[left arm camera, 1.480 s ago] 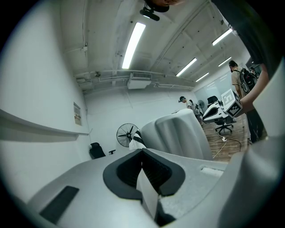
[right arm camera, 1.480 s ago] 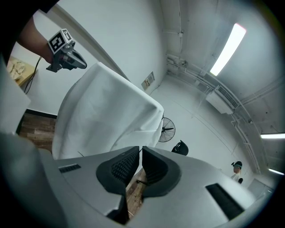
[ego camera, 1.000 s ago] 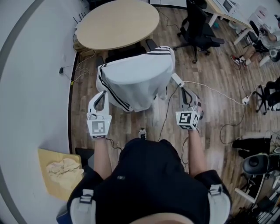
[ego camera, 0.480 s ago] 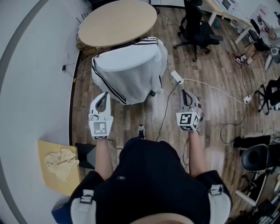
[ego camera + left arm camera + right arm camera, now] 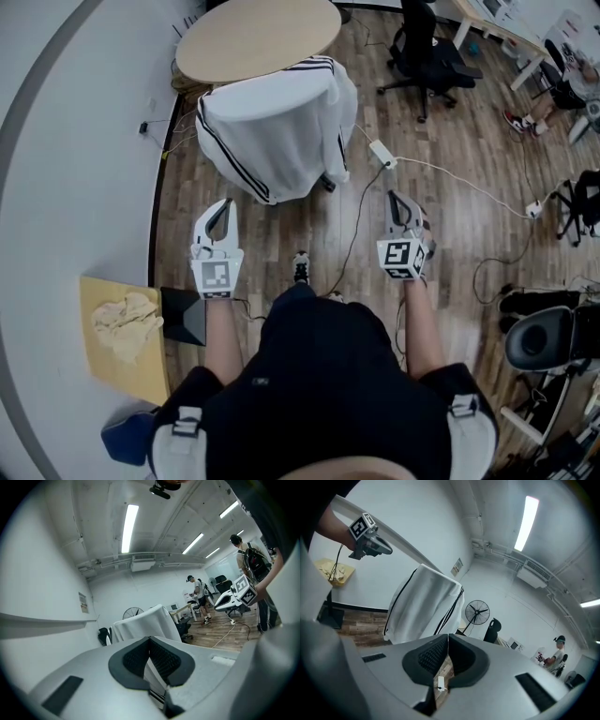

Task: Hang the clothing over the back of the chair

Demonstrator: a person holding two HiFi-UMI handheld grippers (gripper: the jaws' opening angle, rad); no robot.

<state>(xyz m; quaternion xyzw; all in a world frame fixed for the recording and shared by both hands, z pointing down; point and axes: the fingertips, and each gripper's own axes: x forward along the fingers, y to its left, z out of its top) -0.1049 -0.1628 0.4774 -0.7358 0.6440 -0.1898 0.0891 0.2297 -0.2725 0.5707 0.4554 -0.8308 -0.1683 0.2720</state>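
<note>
A white garment with black stripes point(image 5: 272, 122) hangs draped over a chair back and hides most of the chair; it also shows in the left gripper view point(image 5: 145, 623) and the right gripper view point(image 5: 424, 604). My left gripper point(image 5: 223, 203) is held over the wooden floor, short of the garment's lower left hem. Its jaws are shut with nothing between them point(image 5: 150, 641). Level with it, my right gripper point(image 5: 393, 196) is off to the garment's right. It is also shut and holds nothing point(image 5: 448, 637).
A round wooden table point(image 5: 258, 37) stands just behind the chair. A black office chair point(image 5: 427, 56) is at the back right. A white power strip point(image 5: 382, 154) and cables lie on the floor. A yellow board with a cloth point(image 5: 122, 328) and a black box point(image 5: 183, 316) sit at the left.
The covered chair now lies farther from both grippers, higher in the head view. Both grippers stay shut, apart from the garment.
</note>
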